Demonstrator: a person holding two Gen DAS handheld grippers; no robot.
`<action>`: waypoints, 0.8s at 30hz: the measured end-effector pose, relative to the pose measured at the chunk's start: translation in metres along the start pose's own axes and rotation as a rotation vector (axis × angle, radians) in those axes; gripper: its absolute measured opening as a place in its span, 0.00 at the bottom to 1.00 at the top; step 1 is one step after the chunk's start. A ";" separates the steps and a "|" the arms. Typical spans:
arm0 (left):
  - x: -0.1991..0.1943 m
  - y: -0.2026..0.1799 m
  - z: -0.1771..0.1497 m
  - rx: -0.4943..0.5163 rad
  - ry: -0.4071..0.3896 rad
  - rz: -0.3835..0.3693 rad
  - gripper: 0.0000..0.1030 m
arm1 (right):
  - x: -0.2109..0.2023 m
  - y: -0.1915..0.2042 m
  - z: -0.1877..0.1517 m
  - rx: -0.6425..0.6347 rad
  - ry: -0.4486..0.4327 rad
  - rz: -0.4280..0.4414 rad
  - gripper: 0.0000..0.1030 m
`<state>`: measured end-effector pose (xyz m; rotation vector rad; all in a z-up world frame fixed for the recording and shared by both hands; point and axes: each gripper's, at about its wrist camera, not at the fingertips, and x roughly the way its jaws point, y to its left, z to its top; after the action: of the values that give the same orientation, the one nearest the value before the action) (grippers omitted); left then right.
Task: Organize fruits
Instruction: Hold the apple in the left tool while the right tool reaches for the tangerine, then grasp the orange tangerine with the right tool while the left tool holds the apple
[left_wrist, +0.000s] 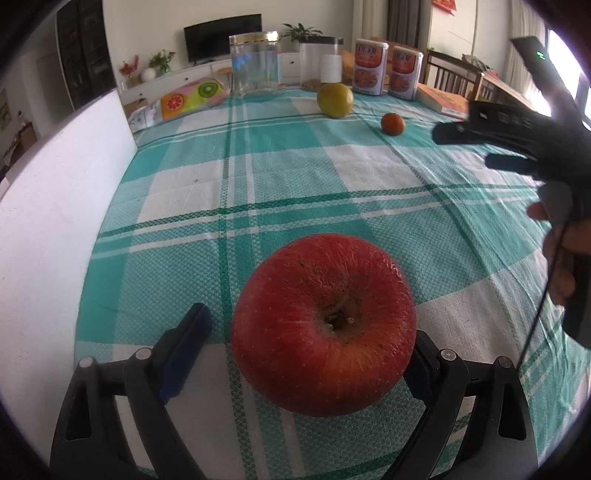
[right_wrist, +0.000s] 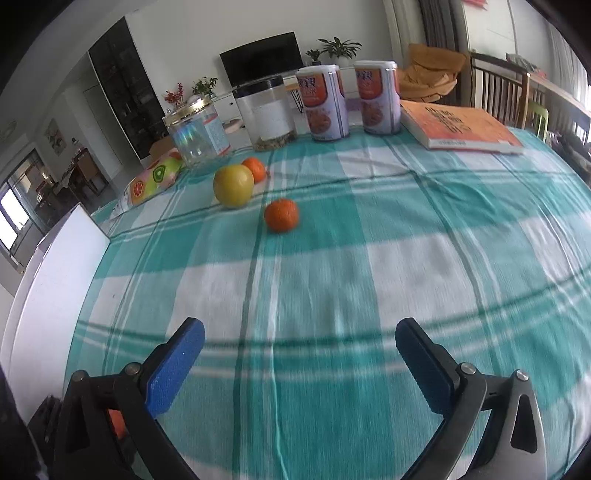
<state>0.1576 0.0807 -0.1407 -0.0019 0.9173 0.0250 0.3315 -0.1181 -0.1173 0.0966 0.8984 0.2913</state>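
A big red apple sits between the fingers of my left gripper, stem dimple up. The right pad touches it; a gap shows between the left pad and the apple, so the jaws stand open around it. A yellow-green apple and a small orange lie farther back on the checked cloth. A second orange lies behind the yellow-green apple. My right gripper is open and empty above the cloth; it also shows at the right in the left wrist view.
A white board stands along the table's left edge. At the back stand a clear glass jar, a dark-lidded jar, two printed cans, a fruit-print packet and an orange book.
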 end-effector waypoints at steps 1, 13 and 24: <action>0.000 0.000 0.000 0.000 0.000 0.000 0.92 | 0.011 0.004 0.010 -0.003 -0.003 0.002 0.85; 0.001 0.001 0.000 -0.002 0.000 -0.001 0.93 | 0.069 0.030 0.045 -0.115 0.037 -0.073 0.29; 0.001 0.001 0.001 -0.002 0.000 -0.001 0.93 | -0.044 -0.003 -0.049 0.055 0.051 0.048 0.29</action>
<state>0.1587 0.0813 -0.1412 -0.0038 0.9176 0.0253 0.2681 -0.1356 -0.1148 0.1620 0.9558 0.3146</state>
